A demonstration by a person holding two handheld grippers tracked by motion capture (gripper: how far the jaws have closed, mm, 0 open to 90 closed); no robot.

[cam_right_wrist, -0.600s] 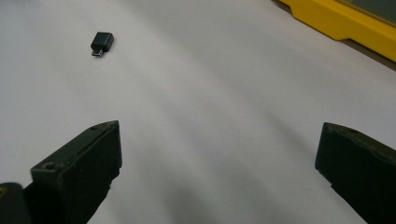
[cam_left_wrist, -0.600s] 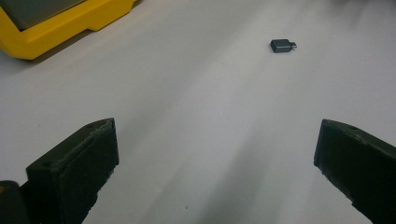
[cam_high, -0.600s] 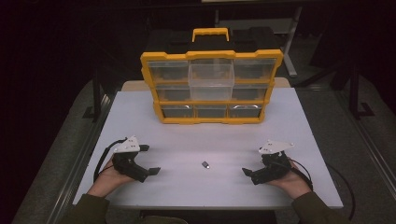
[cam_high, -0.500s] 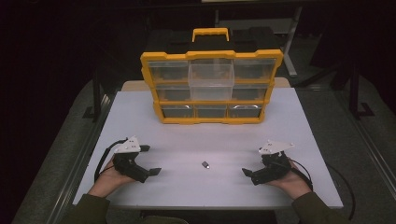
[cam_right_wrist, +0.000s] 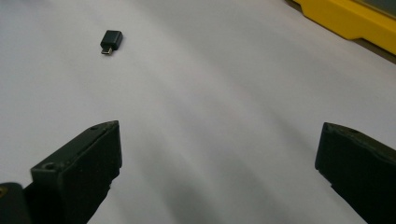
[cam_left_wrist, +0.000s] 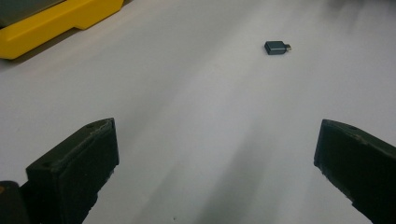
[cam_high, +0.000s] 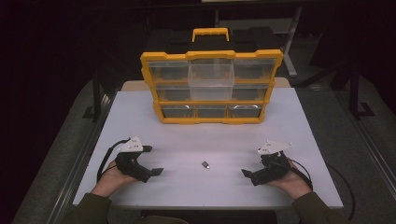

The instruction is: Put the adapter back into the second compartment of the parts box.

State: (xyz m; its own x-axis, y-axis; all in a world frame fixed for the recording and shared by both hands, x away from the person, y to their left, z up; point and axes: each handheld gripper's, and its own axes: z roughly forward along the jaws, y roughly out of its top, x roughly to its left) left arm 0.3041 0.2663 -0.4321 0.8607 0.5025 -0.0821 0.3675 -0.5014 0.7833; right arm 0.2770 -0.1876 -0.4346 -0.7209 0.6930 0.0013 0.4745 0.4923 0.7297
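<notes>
White table (cam_high: 140,116) bears a yellow organizer (cam_high: 211,88) and small adapter (cam_high: 205,164).

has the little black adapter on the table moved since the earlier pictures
No. The adapter lies at the same spot in front of the yellow organizer, midway between the two hand-held grippers, touched by neither.

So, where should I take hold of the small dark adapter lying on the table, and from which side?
Probably grip the small dark adapter across the two long sides of its dark body, coming straight down from above. It lies flat on the white table with free space all around, and the short metal plug at one end looks too small to hold. Either open hand-held gripper could likely reach it.
</notes>
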